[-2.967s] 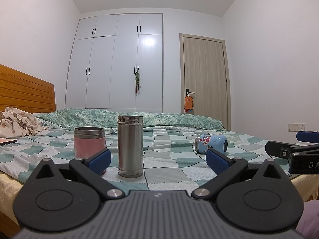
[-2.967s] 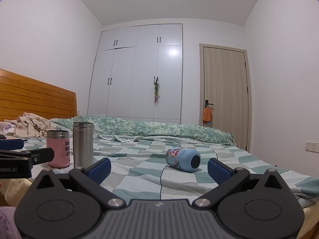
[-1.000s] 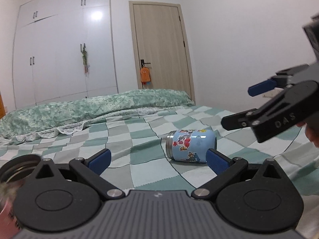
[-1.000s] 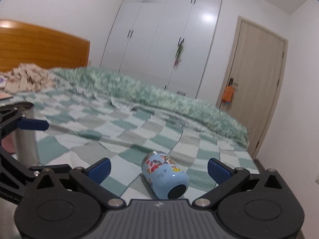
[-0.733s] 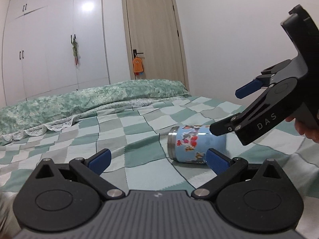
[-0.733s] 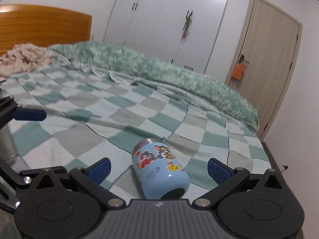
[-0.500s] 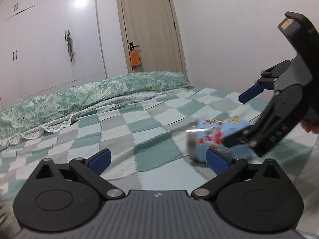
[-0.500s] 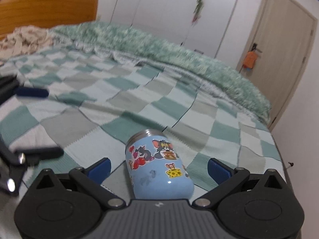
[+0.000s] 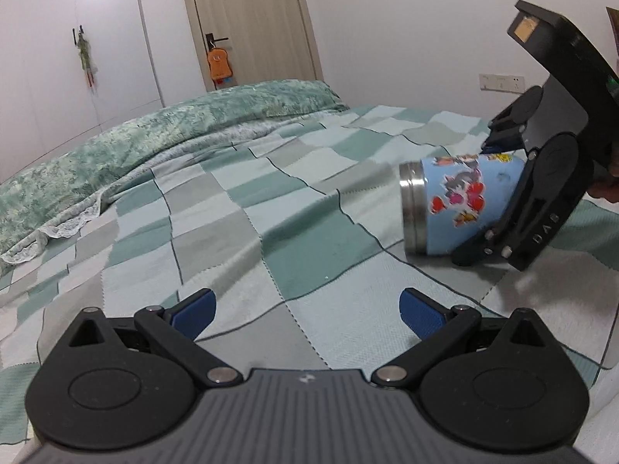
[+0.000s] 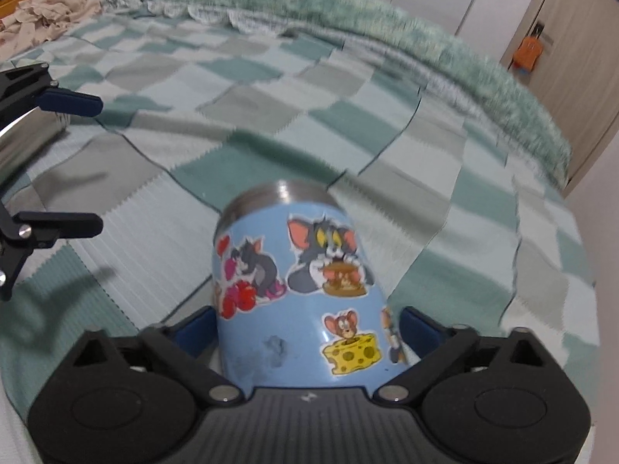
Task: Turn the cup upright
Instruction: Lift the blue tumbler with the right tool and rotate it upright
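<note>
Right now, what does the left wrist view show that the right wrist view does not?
Only the left wrist view shows the wall socket and the right gripper from outside, straddling the cup. Only the right wrist view shows the steel cup and crumpled cloth. Both show the blue cup lying sideways on the checked blanket.

Support surface: bed (image 9: pixel 240 208), covered by a checkered blanket (image 10: pixel 271 89) in teal, grey and pale squares. Lying directly on it: blue cartoon-sticker cup (image 10: pixel 294 290) on its side, steel rim pointing away in right wrist view; a rumpled green quilt (image 9: pixel 154 135) along the far edge; crumpled beige cloth (image 10: pixel 50 15) far left.
</note>
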Available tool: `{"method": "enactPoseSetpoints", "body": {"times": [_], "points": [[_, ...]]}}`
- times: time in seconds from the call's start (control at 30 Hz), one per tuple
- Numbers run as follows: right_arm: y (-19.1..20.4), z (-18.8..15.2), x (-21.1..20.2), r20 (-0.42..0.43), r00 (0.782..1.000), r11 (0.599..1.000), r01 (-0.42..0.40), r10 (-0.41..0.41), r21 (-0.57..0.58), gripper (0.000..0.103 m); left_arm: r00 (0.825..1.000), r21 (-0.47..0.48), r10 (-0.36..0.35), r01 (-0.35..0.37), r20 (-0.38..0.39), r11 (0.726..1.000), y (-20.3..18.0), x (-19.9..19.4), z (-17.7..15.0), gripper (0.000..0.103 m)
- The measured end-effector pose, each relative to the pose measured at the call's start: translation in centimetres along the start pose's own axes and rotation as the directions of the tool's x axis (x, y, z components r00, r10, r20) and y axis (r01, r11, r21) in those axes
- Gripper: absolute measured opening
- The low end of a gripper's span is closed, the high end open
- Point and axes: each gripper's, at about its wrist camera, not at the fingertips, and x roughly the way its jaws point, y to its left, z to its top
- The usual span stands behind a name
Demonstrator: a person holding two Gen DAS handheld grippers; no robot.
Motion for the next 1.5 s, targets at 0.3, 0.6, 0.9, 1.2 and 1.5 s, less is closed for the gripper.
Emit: {"method": "enactPoseSetpoints", "body": {"times": [0.3,0.6,0.9,1.2,1.5], "points": [[1.0,-1.4,-3.1,0.048,0.999,0.996,0.010,-0.014,0.084,0.088,1.000,0.010,0.012,-0.013,0.026,1.000,-1.3,-3.1,0.8,0.103],[4.7,-3.2,-12.6,0.116,0.993,0.977,-0.025,0.000,0.213,0.088,0.995,-0.041,0.065,-0.062,0.072,0.997,-3.0,-13.1,1.6,0.103],[11.9,-7.6,-19.0,0.126,0.991,0.946,-0.084,0.046,0.314,0.088,0.988,-0.130,0.137,-0.127,0.067,0.983,-4.9,-22.8,-1.2,0.103],[18.3,-12.8,-18.9,0.068,0.995,0.912,-0.093,0.072,0.399,0.088,0.984,-0.242,0.180,-0.170,0.018,0.955,-6.7,-28.0,-6.3,0.103],[20.1,-13.8,-17.3,0.037,0.998,0.876,-0.055,0.043,0.480,0.087,0.972,-0.308,0.235,-0.226,-0.010,0.924,-7.2,-29.9,-8.7,0.103]]}}
